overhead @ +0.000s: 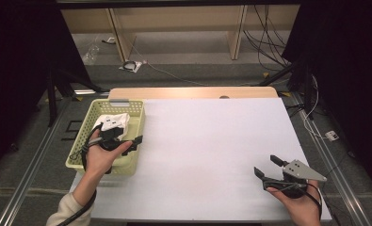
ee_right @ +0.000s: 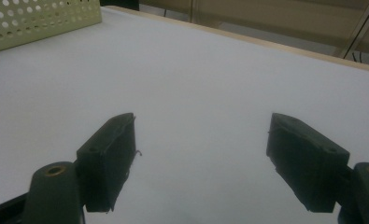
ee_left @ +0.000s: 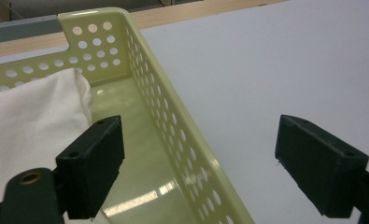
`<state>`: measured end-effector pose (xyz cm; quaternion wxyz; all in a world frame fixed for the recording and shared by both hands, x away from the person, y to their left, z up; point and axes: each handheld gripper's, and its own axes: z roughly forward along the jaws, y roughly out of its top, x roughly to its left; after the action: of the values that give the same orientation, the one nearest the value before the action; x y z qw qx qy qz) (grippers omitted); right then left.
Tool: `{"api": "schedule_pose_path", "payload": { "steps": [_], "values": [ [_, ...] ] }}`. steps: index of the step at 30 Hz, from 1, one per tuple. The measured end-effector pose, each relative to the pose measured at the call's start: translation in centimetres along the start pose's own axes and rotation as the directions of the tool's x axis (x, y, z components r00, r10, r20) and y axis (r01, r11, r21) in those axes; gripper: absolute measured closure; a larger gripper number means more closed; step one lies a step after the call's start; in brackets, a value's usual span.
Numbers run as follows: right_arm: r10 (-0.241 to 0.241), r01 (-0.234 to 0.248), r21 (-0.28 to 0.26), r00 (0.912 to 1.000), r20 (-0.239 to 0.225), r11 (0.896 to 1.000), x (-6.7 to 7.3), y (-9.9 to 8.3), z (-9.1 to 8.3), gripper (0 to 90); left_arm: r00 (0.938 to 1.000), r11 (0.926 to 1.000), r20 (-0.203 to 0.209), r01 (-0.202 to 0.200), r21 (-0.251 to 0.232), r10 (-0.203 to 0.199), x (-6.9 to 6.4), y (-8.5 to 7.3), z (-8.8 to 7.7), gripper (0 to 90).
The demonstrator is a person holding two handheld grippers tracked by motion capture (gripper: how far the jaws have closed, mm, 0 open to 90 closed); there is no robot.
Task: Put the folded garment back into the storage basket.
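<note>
The left tongs hang over the basket's near right corner with jaws wide apart and nothing between them; in the left gripper view the left tongs straddle the basket's right wall, one jaw inside above the basket floor, the other outside above the white bench. The basket, pale green and perforated, sits at the bench's left edge; a white cloth lies bunched inside it toward the far end, and in the left gripper view the cloth is just beside the inner jaw, whether touching I cannot tell. The right tongs are low over the bare bench near its right front, jaws apart and empty, well apart from the basket; the right gripper view shows the basket far off.
</note>
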<state>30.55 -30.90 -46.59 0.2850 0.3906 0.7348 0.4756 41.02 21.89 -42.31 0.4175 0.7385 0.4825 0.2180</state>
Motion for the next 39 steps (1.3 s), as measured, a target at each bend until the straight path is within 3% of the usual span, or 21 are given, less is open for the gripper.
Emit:
{"api": "schedule_pose_path", "payload": {
  "steps": [13,25,39],
  "values": [
    [0.0,0.0,0.001,1.0,0.004,1.0,-0.3,0.0,-0.2,24.9,0.9986,0.9973,0.038,-0.034,-0.065,0.036,-1.6,-0.9,-0.5,15.8],
    [0.001,-0.001,-0.003,1.0,0.004,1.0,-0.6,0.1,-0.4,24.9,0.995,0.9932,0.062,-0.072,-0.091,0.078,-3.1,-1.7,-1.2,15.8],
    [0.004,-0.004,-0.004,1.0,-0.002,1.0,-0.6,0.0,-0.3,24.9,0.9887,0.9873,0.088,-0.111,-0.113,0.121,-3.8,-3.0,-2.0,15.8]
  ]
}}
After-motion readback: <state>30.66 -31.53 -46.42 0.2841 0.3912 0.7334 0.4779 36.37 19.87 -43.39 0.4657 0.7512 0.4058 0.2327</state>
